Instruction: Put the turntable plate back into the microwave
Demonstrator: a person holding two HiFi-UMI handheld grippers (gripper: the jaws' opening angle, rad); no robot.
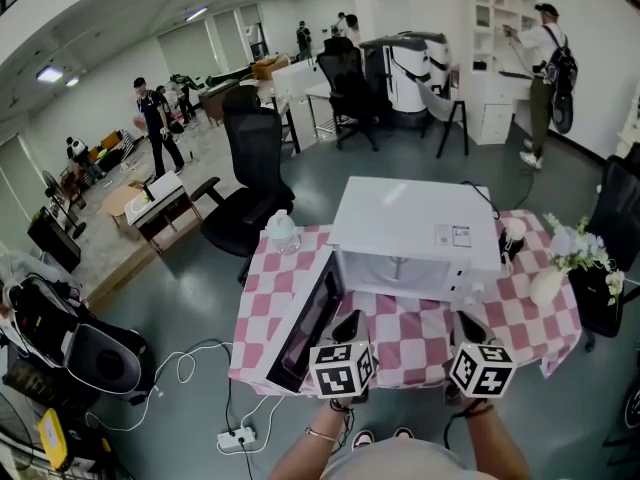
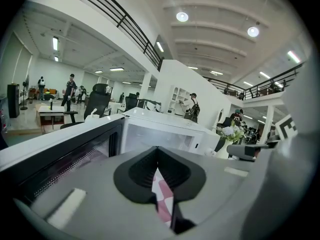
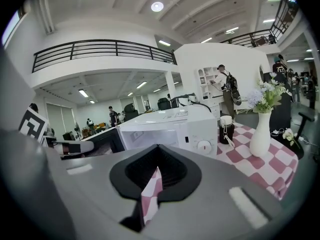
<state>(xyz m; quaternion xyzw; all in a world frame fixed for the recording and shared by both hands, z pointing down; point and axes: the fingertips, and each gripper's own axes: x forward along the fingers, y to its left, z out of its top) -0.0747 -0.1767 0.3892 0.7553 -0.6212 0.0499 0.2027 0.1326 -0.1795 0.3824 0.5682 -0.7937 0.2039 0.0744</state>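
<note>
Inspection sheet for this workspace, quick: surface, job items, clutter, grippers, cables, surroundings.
Surface: table under pink-and-white check cloth.
Job's things: white microwave, door swung open leftward; turntable plate not made out.
Clutter: clear bottle, dark jar, vase of flowers.
Grippers: left gripper and right gripper both shut, empty, before the microwave.
Cables: power strip with white lead on floor.
Surroundings: office chairs, people standing about.
</note>
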